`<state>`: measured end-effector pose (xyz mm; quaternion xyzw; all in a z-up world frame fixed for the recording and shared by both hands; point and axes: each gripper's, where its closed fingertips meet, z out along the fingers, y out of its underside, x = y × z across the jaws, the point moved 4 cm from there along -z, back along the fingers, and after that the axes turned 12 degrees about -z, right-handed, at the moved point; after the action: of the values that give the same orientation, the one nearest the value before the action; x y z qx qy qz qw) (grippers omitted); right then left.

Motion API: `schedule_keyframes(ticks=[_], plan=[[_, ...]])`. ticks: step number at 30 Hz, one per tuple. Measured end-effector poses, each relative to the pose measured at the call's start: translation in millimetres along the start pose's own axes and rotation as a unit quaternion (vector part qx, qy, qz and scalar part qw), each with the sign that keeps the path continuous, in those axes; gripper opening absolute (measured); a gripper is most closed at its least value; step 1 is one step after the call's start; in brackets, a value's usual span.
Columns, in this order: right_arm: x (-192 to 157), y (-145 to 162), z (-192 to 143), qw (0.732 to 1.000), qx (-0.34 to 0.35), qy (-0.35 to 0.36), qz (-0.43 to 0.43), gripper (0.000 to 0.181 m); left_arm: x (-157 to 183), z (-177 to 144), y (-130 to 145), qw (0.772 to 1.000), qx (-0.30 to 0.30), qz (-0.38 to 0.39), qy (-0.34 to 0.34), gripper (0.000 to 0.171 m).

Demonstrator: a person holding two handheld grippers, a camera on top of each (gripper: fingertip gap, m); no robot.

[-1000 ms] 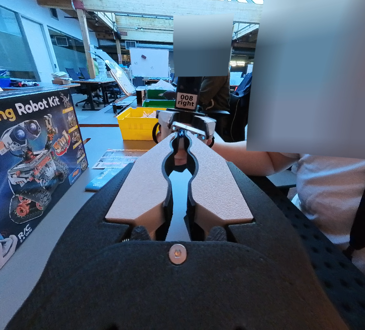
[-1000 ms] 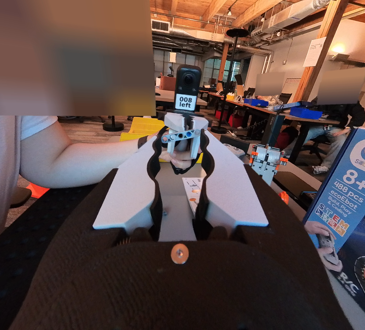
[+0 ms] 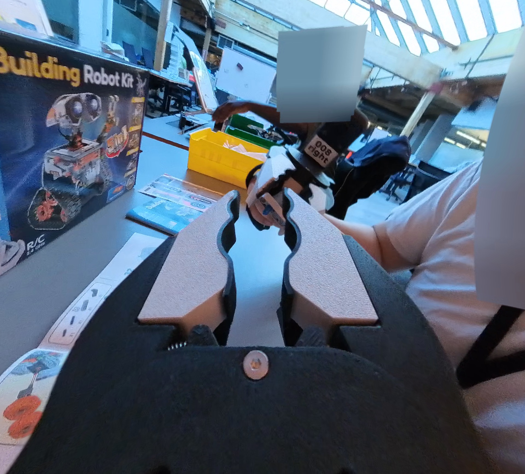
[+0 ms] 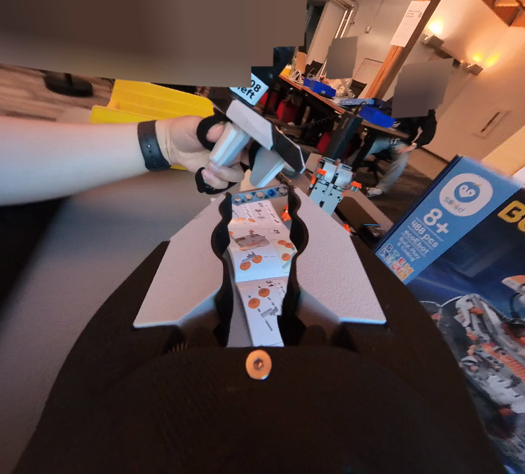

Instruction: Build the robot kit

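- Where the left wrist view begins, at its left edge, a dark blue robot kit box (image 3: 71,148) stands upright on the grey table (image 3: 93,244).
- Just in front of the box, a long white instruction sheet (image 3: 85,304) lies flat on the table, partly under the left gripper's body.
- Further back, two booklets (image 3: 176,199) lie side by side, and behind them stands a yellow bin (image 3: 218,159).
- At centre, the left gripper (image 3: 260,199) has its fingers spread apart with nothing between them.
- Beyond its tips, the right gripper (image 3: 284,185) points toward it, held in a person's hand.
- In the right wrist view, a hand (image 4: 193,145) with a dark wristband grips the left gripper's handle at the left.
- At centre, the right gripper (image 4: 260,196) clamps a grey perforated beam (image 4: 250,197) crosswise between its fingertips; a blue pin sits in one hole.
- Below the beam, the instruction sheet shows between the fingers.
- Just to the right, a grey-and-orange built assembly (image 4: 331,185) stands on the table, with the box at the far right.
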<state>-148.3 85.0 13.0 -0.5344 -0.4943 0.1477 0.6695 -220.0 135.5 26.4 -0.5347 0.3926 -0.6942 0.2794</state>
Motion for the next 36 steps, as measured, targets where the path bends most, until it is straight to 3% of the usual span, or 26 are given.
schedule_keyframes(ticks=[6,9,12,14,18,22,25,30,33,36], plan=[[-9.3,-6.3,3.4,0.999,0.027,-0.008,-0.031,0.039,-3.0,-8.6,13.9,0.997,-0.047,-0.066,0.017,0.023],[-16.4,7.3,11.8,0.999,-0.007,-0.032,-0.019,0.039,-11.3,-16.5,17.9,0.995,-0.081,-0.046,-0.032,0.012],[-39.8,34.7,25.3,0.988,-0.069,-0.129,0.051,0.039,-18.1,-45.7,12.6,0.990,-0.076,-0.010,-0.116,0.007],[-59.0,52.4,32.4,0.973,-0.108,-0.189,0.078,0.039,-27.9,-64.9,20.1,0.976,-0.110,-0.009,-0.187,0.012],[-90.3,70.5,38.8,0.945,-0.154,-0.274,0.095,0.039,-27.9,-68.7,38.6,0.964,-0.170,-0.016,-0.205,0.012],[-101.2,78.3,39.9,0.935,-0.179,-0.295,0.085,0.039,-35.9,-73.4,80.1,0.918,-0.311,-0.018,-0.246,0.000],[-104.1,84.5,39.1,0.929,-0.192,-0.304,0.089,0.039,-40.0,-83.0,101.8,0.886,-0.370,-0.053,-0.275,0.003],[-108.4,97.1,38.2,0.919,-0.214,-0.316,0.100,0.040,-31.0,-68.2,111.5,0.892,-0.383,-0.052,-0.235,0.023],[-110.6,104.9,36.7,0.914,-0.231,-0.320,0.095,0.040,-34.6,-68.8,111.0,0.894,-0.385,-0.027,-0.228,0.015],[-111.4,104.2,37.0,0.915,-0.228,-0.321,0.092,0.040,-46.4,-83.2,81.7,0.914,-0.301,-0.011,-0.272,0.001]])
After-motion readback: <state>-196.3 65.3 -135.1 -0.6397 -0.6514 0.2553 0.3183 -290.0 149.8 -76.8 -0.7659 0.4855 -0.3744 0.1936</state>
